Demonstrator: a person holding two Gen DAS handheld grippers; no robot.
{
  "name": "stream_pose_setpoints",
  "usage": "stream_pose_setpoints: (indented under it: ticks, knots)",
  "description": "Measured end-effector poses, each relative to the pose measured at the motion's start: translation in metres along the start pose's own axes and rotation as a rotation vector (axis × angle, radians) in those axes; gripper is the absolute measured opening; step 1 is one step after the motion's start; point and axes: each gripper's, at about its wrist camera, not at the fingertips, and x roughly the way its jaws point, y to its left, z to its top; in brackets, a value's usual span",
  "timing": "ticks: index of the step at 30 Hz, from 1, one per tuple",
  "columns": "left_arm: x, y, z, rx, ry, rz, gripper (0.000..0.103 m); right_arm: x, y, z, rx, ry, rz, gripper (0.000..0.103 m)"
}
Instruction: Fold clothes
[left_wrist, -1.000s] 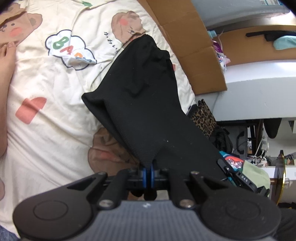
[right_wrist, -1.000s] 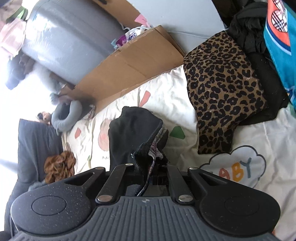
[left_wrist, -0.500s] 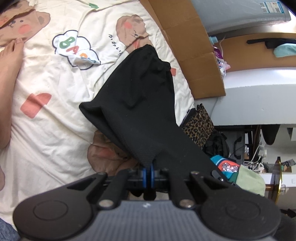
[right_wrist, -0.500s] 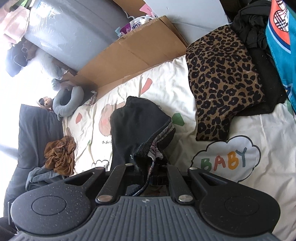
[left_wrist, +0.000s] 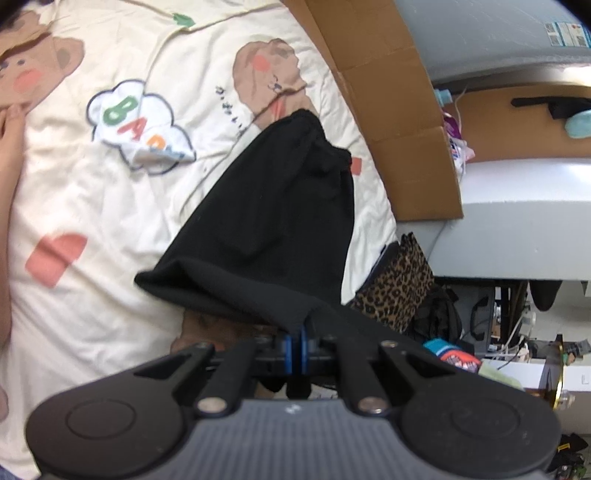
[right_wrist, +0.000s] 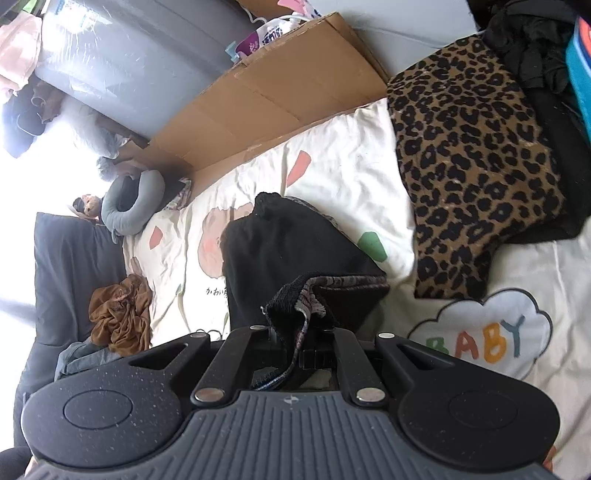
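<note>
A black garment (left_wrist: 273, 206) lies stretched over the cream cartoon-print bedsheet (left_wrist: 110, 206), its far end with a gathered waistband (left_wrist: 314, 136) resting on the sheet. My left gripper (left_wrist: 297, 332) is shut on its near black edge, which is lifted off the bed. In the right wrist view the same black garment (right_wrist: 288, 254) runs away from me, and my right gripper (right_wrist: 299, 328) is shut on another near edge, where a striped grey inner layer (right_wrist: 314, 295) shows. The fabric hides the right fingertips.
A folded leopard-print garment (right_wrist: 469, 177) lies right of the black one, with dark and teal clothes (right_wrist: 580, 74) beyond. A cardboard sheet (left_wrist: 391, 110) lines the bed's far side. A brown crumpled cloth (right_wrist: 118, 317) and a grey neck pillow (right_wrist: 133, 206) sit left. A bare foot (left_wrist: 11, 147) rests on the sheet.
Both grippers have moved forward and lower with the held edges, so the near half of the black garment now sags and doubles toward its far end.
</note>
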Motion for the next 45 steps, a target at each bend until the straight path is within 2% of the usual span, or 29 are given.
stream_pose_setpoints:
  ticks: [7, 21, 31, 36, 42, 44, 45]
  knots:
    - [0.013, -0.005, 0.035, -0.007, -0.025, -0.013, 0.005, 0.026, 0.010, 0.031, 0.019, 0.008, 0.034, 0.004]
    - [0.066, 0.016, 0.103, -0.069, -0.083, -0.012, 0.005, 0.112, 0.020, 0.080, 0.031, 0.001, 0.011, 0.004]
    - [0.116, 0.036, 0.149, -0.075, -0.106, 0.002, 0.005, 0.184, -0.001, 0.096, 0.052, -0.010, -0.023, 0.004]
    - [0.139, 0.052, 0.165, -0.071, -0.102, 0.037, 0.005, 0.219, -0.011, 0.104, 0.062, -0.015, -0.038, 0.004]
    - [0.165, 0.063, 0.171, -0.025, -0.081, 0.081, 0.006, 0.241, -0.017, 0.103, 0.055, -0.031, -0.037, 0.008]
    - [0.169, 0.057, 0.172, 0.009, -0.054, 0.099, 0.012, 0.240, -0.015, 0.103, 0.047, -0.039, -0.030, 0.010]
    - [0.170, 0.053, 0.172, 0.028, -0.035, 0.113, 0.017, 0.237, -0.014, 0.103, 0.043, -0.044, -0.021, 0.015]
